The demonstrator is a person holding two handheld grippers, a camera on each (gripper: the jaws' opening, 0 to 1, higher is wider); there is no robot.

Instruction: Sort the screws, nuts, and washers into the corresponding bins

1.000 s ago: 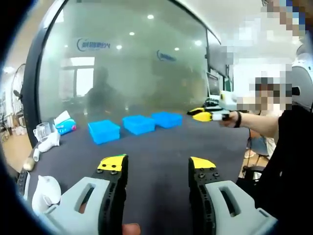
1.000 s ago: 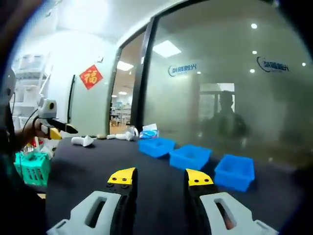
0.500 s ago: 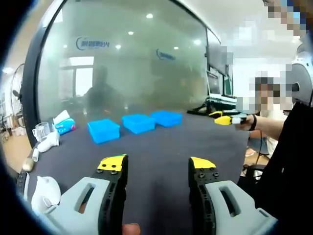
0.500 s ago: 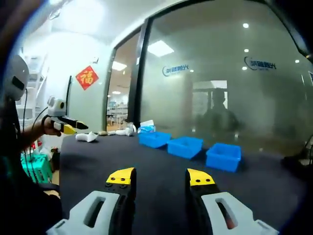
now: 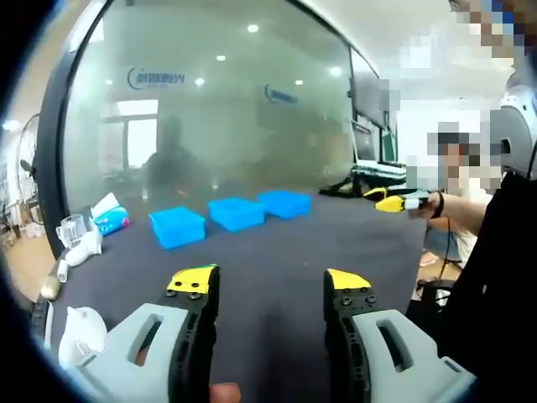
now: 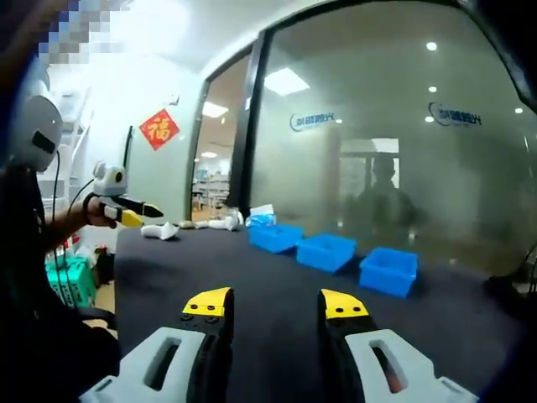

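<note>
Frosted glass walling is closing off the far side of a dark table [image 5: 277, 243] that is stretching ahead of both grippers. Three blue bins [image 5: 236, 211] are sitting in a row along its far edge, the row's long axis running across both views; in the right gripper view the bins [image 6: 326, 251] are lying ahead and slightly right. No screws, nuts or washers are showing on the cloth. Left gripper [image 5: 268, 284] and right gripper [image 6: 278, 304] are both hanging with jaws parted and nothing between them, well apart from the bins, neither clearly nearer.
</note>
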